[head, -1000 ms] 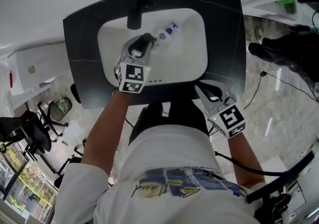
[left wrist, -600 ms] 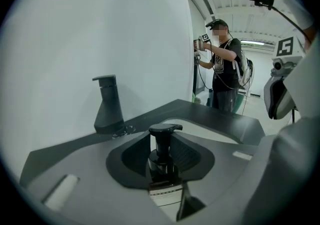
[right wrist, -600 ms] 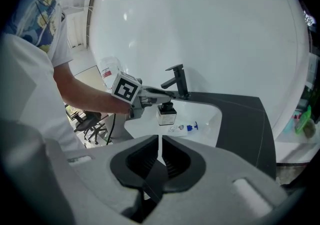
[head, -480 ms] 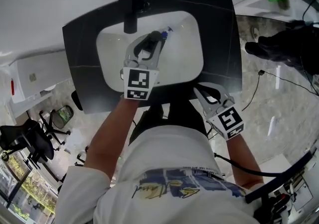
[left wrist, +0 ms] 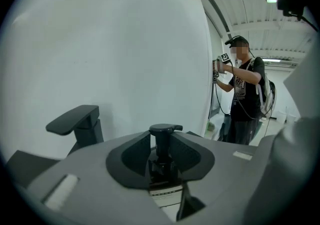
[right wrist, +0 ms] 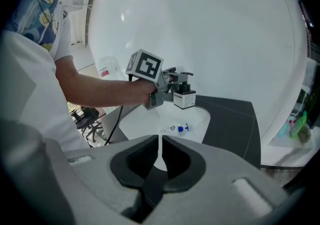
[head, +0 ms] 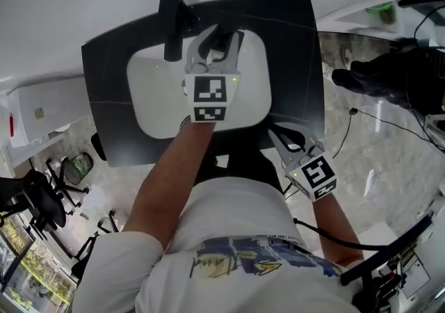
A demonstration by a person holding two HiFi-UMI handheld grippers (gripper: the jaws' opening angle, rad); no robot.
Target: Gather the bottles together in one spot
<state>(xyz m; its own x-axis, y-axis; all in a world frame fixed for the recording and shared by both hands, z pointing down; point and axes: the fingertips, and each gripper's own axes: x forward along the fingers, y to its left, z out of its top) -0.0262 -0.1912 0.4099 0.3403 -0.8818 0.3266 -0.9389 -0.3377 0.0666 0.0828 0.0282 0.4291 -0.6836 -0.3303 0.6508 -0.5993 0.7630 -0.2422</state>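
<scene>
My left gripper (head: 215, 44) hangs over the back of the white sink basin (head: 149, 89), shut on a small pump bottle (right wrist: 184, 94) with a black pump head (left wrist: 161, 131) and a white labelled body. The right gripper view shows this bottle held upright above the basin. A clear bottle with a blue cap (right wrist: 175, 129) lies on its side in the basin; the head view hides it under my left gripper. My right gripper (head: 288, 139) stays at the counter's front right edge, jaws shut and empty (right wrist: 160, 161).
A black faucet (head: 169, 16) stands at the basin's back left, close to my left gripper. The black countertop (head: 292, 61) surrounds the basin. A green bottle (right wrist: 300, 124) sits on a shelf to the right. Another person (left wrist: 245, 94) stands far behind.
My left gripper has risen from the basin with the pump bottle and moved back and right, now covering the lying bottle in the head view. The right gripper has barely moved.
</scene>
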